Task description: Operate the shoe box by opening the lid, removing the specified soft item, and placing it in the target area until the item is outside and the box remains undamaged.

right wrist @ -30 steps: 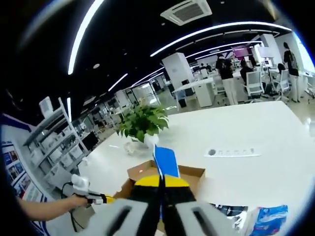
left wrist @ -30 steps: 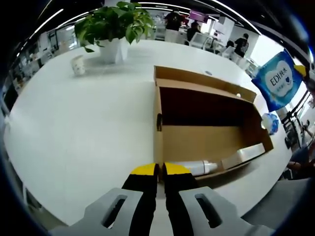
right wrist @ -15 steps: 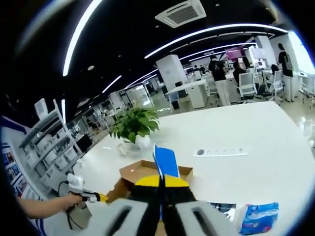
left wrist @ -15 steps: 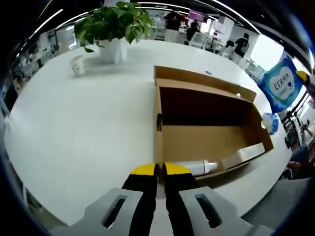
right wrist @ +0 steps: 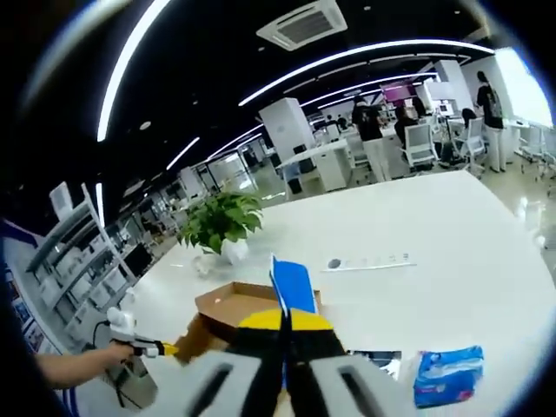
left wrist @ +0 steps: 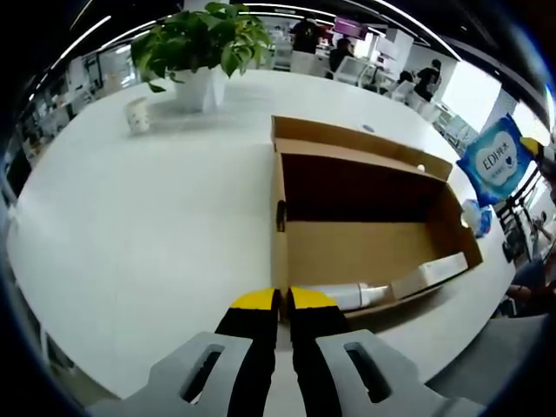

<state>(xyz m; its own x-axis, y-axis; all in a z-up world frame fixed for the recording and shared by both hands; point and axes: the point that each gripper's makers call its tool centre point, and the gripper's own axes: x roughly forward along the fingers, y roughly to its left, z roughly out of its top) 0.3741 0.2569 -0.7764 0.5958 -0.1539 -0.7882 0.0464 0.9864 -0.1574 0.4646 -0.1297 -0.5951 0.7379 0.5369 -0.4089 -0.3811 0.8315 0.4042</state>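
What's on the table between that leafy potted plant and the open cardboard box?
Bare white tabletop in the left gripper view, between the green potted plant and the brown cardboard shoe box; a small white cup stands off to the side.

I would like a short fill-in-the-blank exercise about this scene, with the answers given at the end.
1. The lid of the cardboard shoe box is ____.
2. The right gripper is shut on a ____ soft pack.
3. A potted ____ stands on the white table beyond the box.
4. The jaws of the left gripper are ____.

Answers: open; blue; plant; shut
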